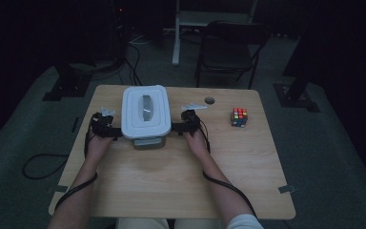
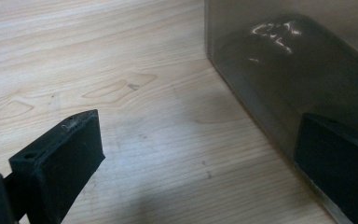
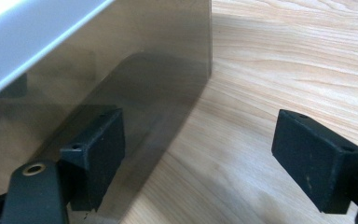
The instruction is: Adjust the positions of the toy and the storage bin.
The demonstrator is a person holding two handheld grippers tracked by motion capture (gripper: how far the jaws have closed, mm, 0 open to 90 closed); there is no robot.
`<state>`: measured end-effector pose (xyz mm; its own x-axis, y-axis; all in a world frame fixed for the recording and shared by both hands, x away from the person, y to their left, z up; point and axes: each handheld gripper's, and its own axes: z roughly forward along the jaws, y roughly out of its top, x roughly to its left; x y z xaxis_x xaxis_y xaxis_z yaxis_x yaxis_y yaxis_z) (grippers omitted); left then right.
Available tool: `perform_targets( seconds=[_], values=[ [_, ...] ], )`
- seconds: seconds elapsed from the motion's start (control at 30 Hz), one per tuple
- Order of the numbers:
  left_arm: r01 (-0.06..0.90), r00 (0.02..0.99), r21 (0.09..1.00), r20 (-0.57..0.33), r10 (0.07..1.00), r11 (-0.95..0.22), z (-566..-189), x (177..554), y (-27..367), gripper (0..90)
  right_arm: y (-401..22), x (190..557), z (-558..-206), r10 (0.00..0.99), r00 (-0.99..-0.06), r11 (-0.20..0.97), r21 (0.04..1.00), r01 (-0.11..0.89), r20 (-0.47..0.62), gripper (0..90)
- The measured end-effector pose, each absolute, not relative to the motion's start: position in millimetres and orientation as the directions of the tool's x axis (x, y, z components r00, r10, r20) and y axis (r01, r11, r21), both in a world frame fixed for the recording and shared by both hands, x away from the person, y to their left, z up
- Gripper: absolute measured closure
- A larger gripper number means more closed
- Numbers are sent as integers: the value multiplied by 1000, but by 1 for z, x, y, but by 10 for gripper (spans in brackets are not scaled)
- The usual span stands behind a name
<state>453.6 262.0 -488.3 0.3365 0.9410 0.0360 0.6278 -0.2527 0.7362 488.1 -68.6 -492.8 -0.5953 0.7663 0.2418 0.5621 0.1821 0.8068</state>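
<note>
Lidded container (image 1: 144, 117) sits between both; left hand-held gripper (image 1: 106, 125) and right hand-held gripper (image 1: 185, 123) flank its short sides, jaws spread, grasping nothing; long axis runs away from person.

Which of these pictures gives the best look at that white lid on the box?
The high view: it looks down on the whole white lid, which sits on the clear box between the two grippers. The right gripper view catches a strip of the lid's pale edge above the box wall. The left gripper view shows the box wall.
</note>
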Motion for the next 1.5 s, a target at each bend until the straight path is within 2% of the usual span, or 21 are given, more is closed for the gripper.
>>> perform_targets(
  seconds=[0.27,0.7,1.5],
  values=[
    [623,366,730,45,929,-281,-487,453,247,21,-82,479,-490,789,-576,193,802,565,216,181],
    [613,416,722,51,908,-322,-485,453,218,21,-114,463,-496,790,-558,149,803,577,255,181],
    [593,521,691,62,851,-414,-486,441,160,20,-176,431,-496,811,-535,145,804,577,238,180]
  ],
)
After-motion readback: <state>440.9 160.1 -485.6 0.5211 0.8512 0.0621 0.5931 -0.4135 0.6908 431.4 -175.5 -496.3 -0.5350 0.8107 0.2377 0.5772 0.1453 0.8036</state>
